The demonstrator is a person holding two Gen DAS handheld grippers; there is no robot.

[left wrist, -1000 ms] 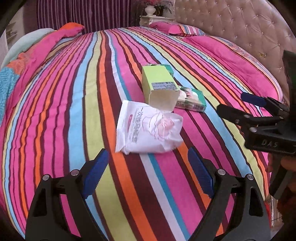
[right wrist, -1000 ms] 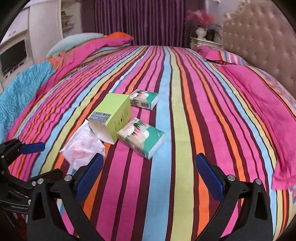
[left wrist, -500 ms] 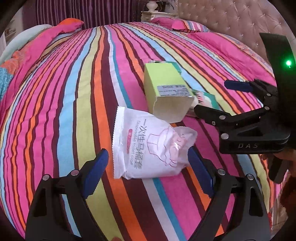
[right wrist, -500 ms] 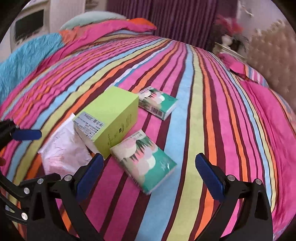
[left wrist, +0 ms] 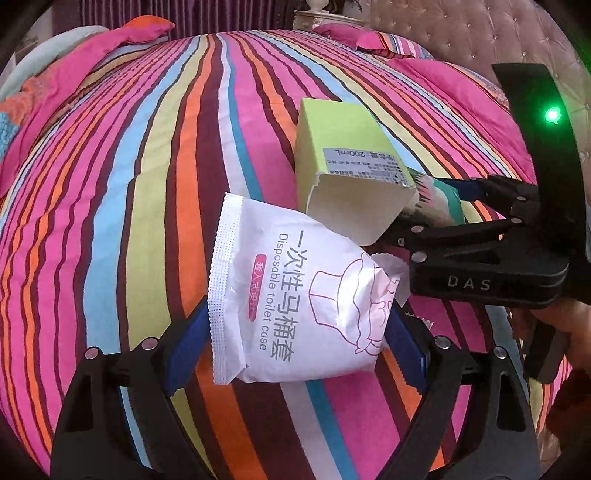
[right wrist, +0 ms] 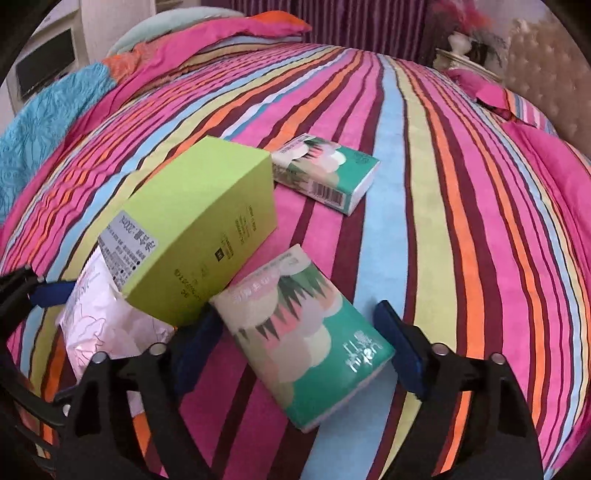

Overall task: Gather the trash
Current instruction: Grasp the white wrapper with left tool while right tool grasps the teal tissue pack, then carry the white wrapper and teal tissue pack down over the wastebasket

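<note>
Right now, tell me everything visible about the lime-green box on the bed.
The lime-green box is a cardboard carton lying on its side on the striped bedspread. A white printed label sits on one face near its open end, where the pale inside and a flap show. That end rests over the white packet; a green tissue pack lies against its side. No fingers touch it.

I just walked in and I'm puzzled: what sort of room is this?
A bedroom, most likely: a big bed under a striped cover, a tufted headboard behind it, pillows at its far edge, and purple curtains.
</note>
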